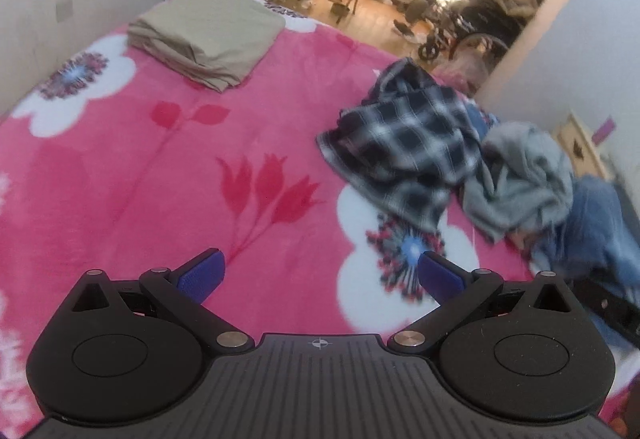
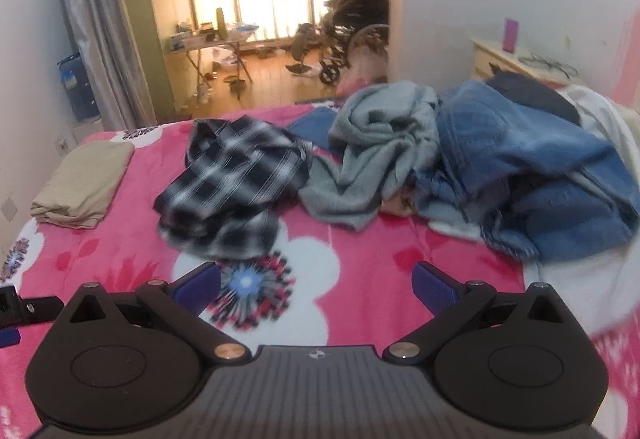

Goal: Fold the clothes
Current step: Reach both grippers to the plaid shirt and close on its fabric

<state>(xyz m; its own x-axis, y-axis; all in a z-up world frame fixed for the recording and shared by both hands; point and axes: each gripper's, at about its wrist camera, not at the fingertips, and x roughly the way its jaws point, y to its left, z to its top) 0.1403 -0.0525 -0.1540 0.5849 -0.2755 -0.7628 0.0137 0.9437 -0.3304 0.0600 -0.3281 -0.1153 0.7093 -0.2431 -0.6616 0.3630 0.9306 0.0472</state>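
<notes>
With both my left tool [image 1: 320, 271] and right tool [image 2: 316, 283] gaping empty, I'd pinch the plaid shirt [image 2: 236, 183] by its nearest hem.

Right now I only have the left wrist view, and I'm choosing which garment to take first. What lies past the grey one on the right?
Observer: A big crumpled denim heap, pressed against the grey garment.
Operator: Anything behind the heap?
Observer: A navy garment, partly hidden by the denim.
Operator: Is the other gripper free?
Observer: Yes. The right fingers are spread wide with nothing between them.
</notes>
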